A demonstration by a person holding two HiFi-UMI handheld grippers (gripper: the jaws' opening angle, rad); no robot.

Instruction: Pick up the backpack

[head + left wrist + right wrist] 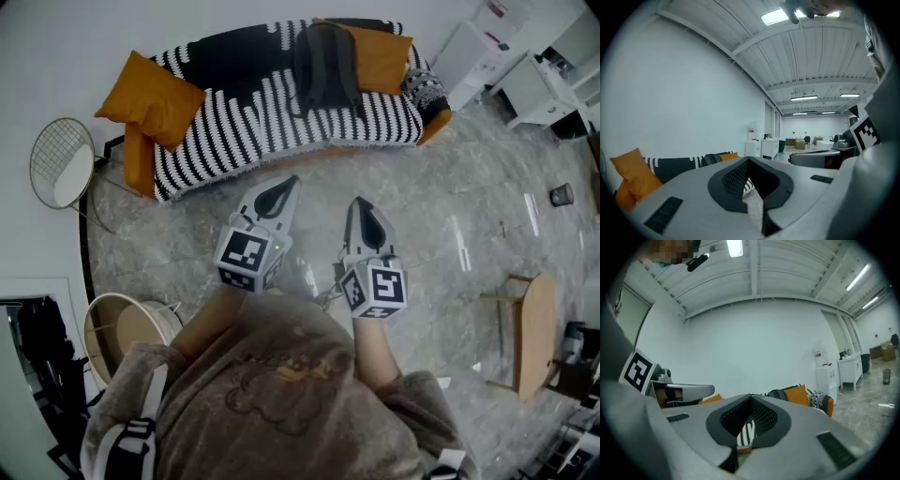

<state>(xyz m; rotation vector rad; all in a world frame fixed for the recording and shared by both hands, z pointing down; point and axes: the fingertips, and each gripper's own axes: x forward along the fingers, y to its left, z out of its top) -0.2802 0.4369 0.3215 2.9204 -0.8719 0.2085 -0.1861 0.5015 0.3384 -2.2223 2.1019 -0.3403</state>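
The person's fuzzy brown sweater (272, 384) fills the bottom of the head view. Just beyond it, the left tool (289, 185) and right tool (361, 202) are held side by side above the grey marble floor (450, 225). Each has its jaws closed tip to tip with nothing between them.

The backpack (325, 66) is well apart from both tools. It stands upright on the sofa (234, 122), leaning on the backrest and touching an orange cushion (382, 56) on its right. It looks like soft dark fabric, probably light to moderate in weight, and likely to sag and swing when lifted. Pinching a flat panel would hold poorly. The top carry loop looks like the best hold, though it is too small to confirm here; failing that, 1 of the 2 shoulder straps. A black-and-white striped throw (225, 131) covers the seat, and a second orange cushion (150, 98) rests at the far left end.
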